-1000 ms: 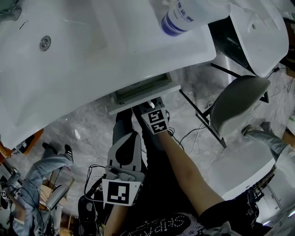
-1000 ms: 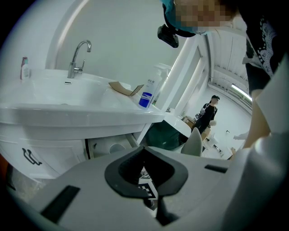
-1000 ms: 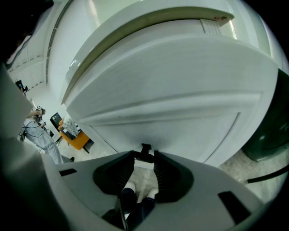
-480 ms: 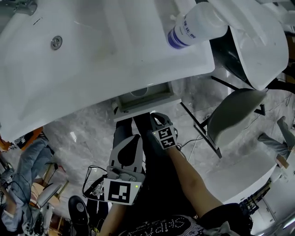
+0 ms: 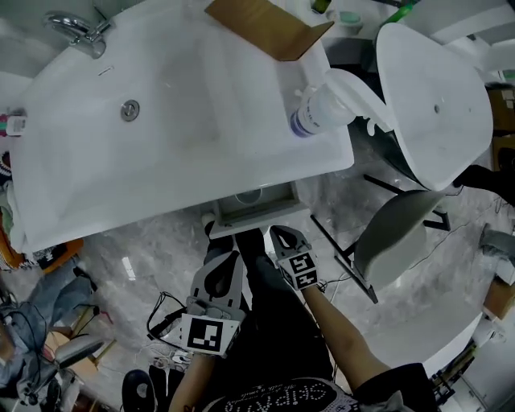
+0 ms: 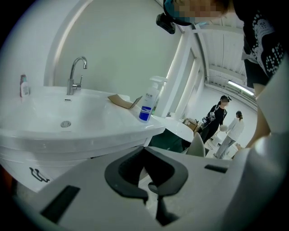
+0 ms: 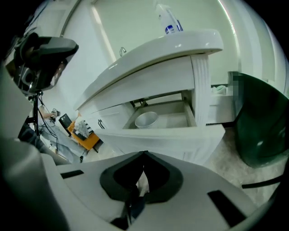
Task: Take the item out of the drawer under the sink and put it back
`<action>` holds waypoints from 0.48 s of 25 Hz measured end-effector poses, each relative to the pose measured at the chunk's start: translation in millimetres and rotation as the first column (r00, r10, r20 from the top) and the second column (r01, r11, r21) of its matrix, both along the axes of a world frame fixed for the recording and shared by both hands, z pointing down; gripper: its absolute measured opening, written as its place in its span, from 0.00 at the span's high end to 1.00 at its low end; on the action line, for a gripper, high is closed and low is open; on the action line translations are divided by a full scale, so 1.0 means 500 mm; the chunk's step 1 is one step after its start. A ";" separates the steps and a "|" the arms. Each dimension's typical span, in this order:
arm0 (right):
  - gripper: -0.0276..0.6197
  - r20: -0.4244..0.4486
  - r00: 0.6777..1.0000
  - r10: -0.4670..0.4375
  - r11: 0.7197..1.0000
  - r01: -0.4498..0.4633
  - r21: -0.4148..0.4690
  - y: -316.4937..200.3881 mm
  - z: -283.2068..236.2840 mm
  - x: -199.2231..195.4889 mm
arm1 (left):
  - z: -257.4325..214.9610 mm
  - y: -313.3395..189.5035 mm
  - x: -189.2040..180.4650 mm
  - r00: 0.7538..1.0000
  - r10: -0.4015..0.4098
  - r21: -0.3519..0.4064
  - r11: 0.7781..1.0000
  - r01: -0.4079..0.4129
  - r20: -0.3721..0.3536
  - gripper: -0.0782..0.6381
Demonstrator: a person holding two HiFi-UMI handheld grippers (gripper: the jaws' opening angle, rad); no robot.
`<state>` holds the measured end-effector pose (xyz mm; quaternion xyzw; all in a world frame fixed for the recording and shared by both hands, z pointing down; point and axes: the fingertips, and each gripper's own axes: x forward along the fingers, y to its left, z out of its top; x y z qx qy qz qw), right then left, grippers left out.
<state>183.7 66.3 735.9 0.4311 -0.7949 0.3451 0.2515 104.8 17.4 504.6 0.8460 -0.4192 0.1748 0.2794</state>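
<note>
The bowl (image 7: 146, 119) is left lying in the open drawer (image 7: 171, 140) under the sink (image 5: 161, 121). The right claw (image 7: 143, 158), lately at the drawer, has been drawn back and raised, shut on nothing. The left claw (image 6: 145, 151) is likewise closed and empty. The return is judged done, with perhaps only the drawer to be shut.

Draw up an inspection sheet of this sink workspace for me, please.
Surface: white sink with a faucet and a drain.
Job's things: drawer under the sink stands open; a white bowl lies inside it.
Clutter: spray bottle and cardboard piece on the sink top; small bottle near its far edge.
Grippers: left tool and right tool both shut, holding nothing, short of the drawer.
Cables: loose black cables on the floor beside the left tool.
Surroundings: marbled floor; grey chair to the right; two people in the background.
</note>
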 end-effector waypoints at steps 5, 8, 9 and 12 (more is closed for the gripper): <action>0.93 -0.014 1.000 -0.003 0.999 0.004 0.039 -0.021 -0.061 0.020 | -0.022 -0.005 -0.026 0.999 0.020 0.013 1.000 -0.020 0.029 0.89; 0.93 -0.021 0.999 0.036 0.998 -0.034 0.058 -0.042 -0.091 0.038 | -0.041 -0.014 -0.031 1.000 0.017 0.038 0.999 -0.018 0.015 0.89; 0.93 -0.018 0.999 0.049 0.997 -0.048 0.067 -0.051 -0.103 0.040 | -0.047 -0.017 -0.032 1.000 0.016 0.045 0.999 -0.017 0.011 0.89; 0.93 -0.003 0.998 0.068 0.991 -0.067 0.116 -0.079 -0.152 0.036 | -0.069 -0.020 -0.037 1.000 0.016 0.064 0.998 -0.015 -0.001 0.89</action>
